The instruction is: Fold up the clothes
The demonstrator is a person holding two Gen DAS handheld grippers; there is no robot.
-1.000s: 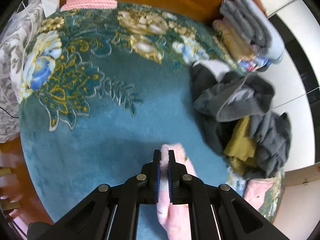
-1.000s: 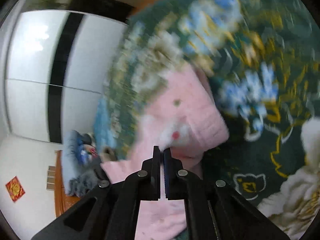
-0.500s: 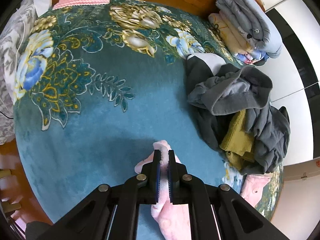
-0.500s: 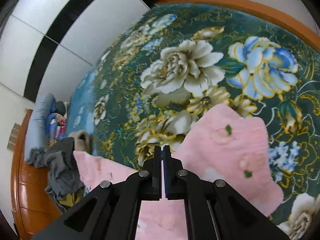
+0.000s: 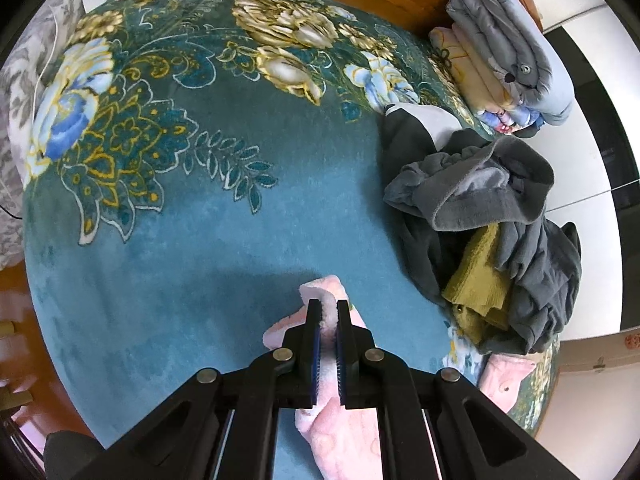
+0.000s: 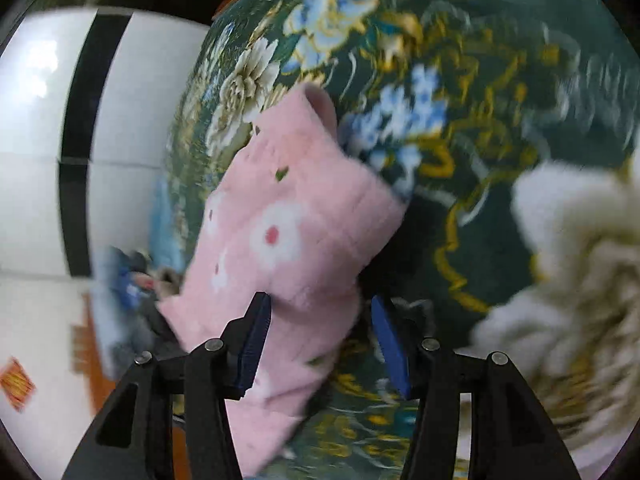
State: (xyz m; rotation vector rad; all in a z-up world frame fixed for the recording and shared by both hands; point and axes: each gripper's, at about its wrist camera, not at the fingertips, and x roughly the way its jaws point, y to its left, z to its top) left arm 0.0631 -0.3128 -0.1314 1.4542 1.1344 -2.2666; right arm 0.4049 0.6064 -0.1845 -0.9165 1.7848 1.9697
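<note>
Left gripper (image 5: 325,304) clamps your pink garment (image 5: 348,432) at lower centre above the floral teal bed (image 5: 180,240); right gripper (image 6: 320,312) stands apart; white wall panels (image 6: 36,120) upper left.

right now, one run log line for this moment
left hand-held gripper: shut on pink garment | right hand-held gripper: open | surface: floral blanket

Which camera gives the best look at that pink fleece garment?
The right wrist view: the pink garment spreads out with its flower print, though blurred. The left wrist view shows only an edge pinched in the left gripper.
</note>
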